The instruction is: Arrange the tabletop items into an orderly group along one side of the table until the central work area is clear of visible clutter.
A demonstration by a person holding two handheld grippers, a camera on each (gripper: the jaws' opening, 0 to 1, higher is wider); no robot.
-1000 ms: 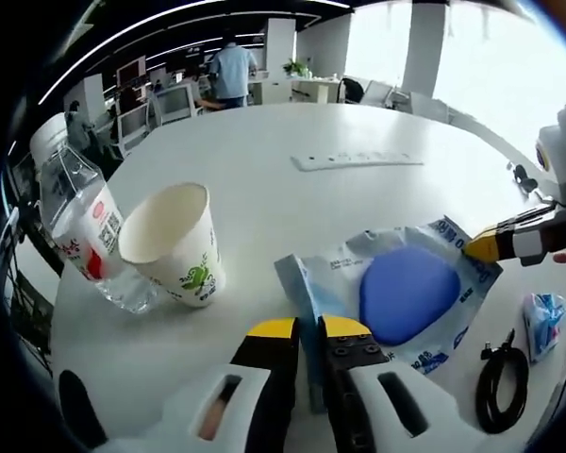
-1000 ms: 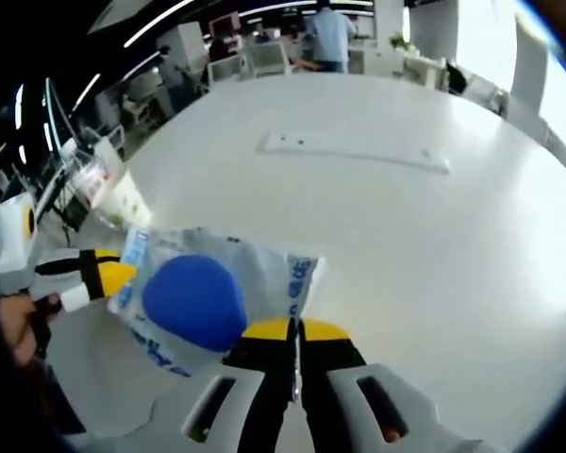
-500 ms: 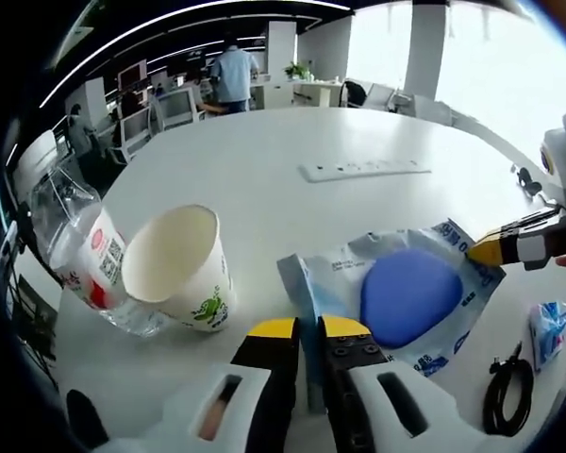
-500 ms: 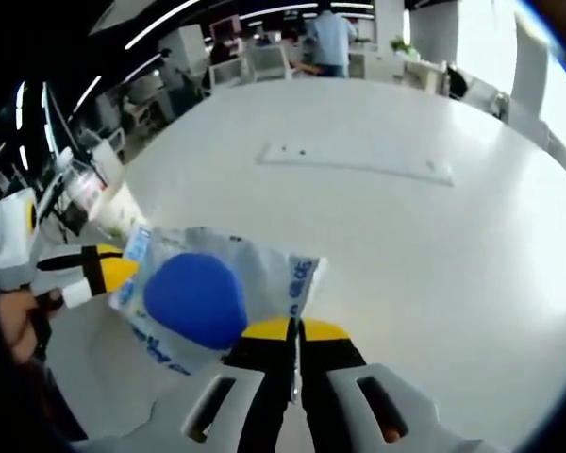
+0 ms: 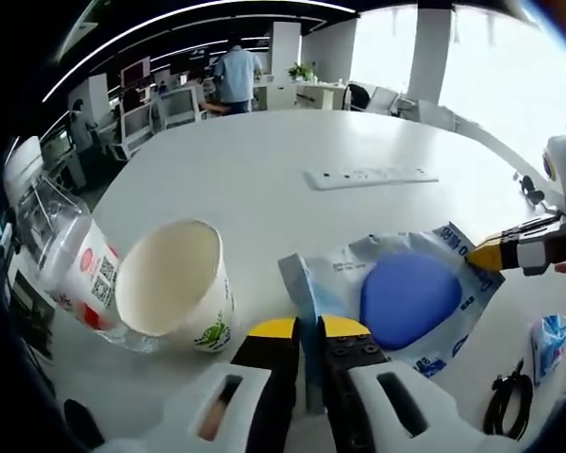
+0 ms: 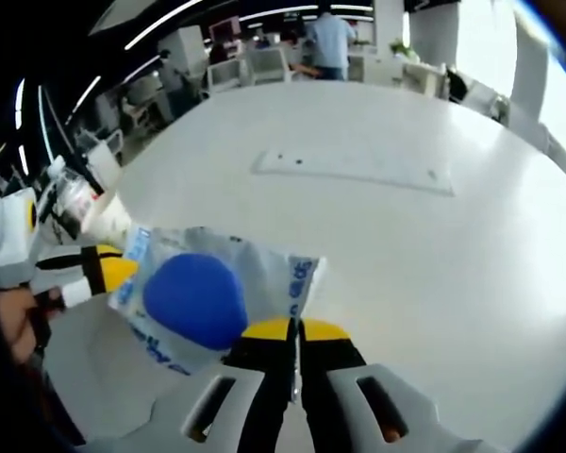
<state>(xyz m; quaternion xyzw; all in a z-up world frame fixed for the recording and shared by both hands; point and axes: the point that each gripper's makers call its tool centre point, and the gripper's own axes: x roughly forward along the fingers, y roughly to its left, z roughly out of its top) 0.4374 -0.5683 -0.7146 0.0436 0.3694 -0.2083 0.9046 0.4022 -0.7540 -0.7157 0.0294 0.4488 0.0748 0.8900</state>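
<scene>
A clear plastic packet with a blue round pad inside (image 5: 410, 297) hangs over the white table (image 5: 264, 179), held at two corners. My left gripper (image 5: 308, 330) is shut on its near left corner. My right gripper (image 6: 296, 332) is shut on the opposite corner, and its yellow tips enter the left gripper view at right (image 5: 491, 253). The same packet (image 6: 203, 297) fills the lower left of the right gripper view, with the left gripper (image 6: 104, 269) at its far edge. A white paper cup (image 5: 174, 283) leans against a plastic water bottle (image 5: 71, 269) on the left.
A white power strip (image 5: 373, 176) lies on the table's far middle, also seen as the power strip (image 6: 354, 168). A small blue-and-white wrapper (image 5: 550, 335) and a black cable (image 5: 505, 411) lie at lower right. Office desks and a standing person (image 5: 238, 74) are beyond the table.
Both grippers keep their hold on the packet. The left gripper view has shifted, so the cup and bottle sit lower and further left in it; the right gripper view is nearly unchanged.
</scene>
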